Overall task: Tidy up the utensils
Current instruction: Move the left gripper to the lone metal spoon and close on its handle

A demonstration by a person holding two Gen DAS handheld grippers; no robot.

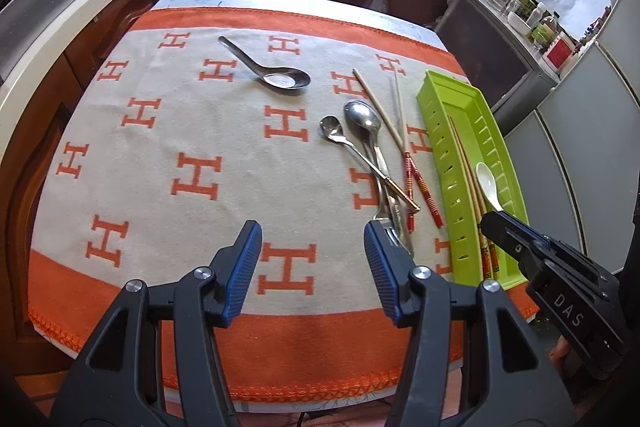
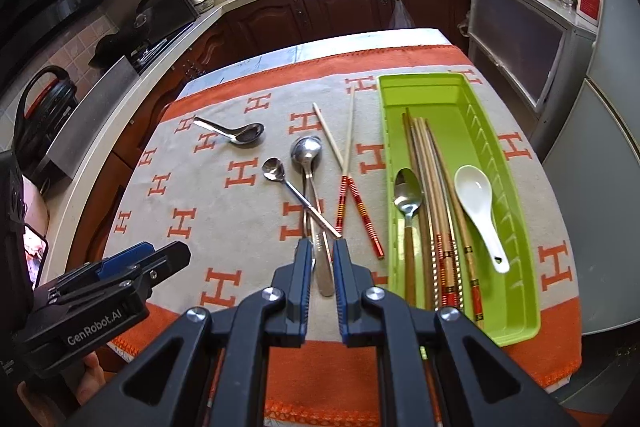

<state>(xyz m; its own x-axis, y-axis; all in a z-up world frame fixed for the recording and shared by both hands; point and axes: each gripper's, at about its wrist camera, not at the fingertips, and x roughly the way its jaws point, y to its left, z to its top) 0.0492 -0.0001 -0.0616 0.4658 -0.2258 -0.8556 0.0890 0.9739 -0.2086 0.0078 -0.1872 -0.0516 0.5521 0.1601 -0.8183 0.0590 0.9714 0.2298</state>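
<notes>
Now my right gripper (image 2: 322, 259) sits nearly closed around the spoon handle (image 2: 323, 275), not visibly clamped, tray (image 2: 516, 323) just right of it for the drop, left gripper (image 1: 312, 247) wide open, empty.

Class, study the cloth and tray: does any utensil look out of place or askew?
Yes. Beside the green tray, two red-handled chopsticks lie crossed on the cloth, and two metal spoons overlap in a tangle. A metal soup spoon sits alone, far left.
</notes>
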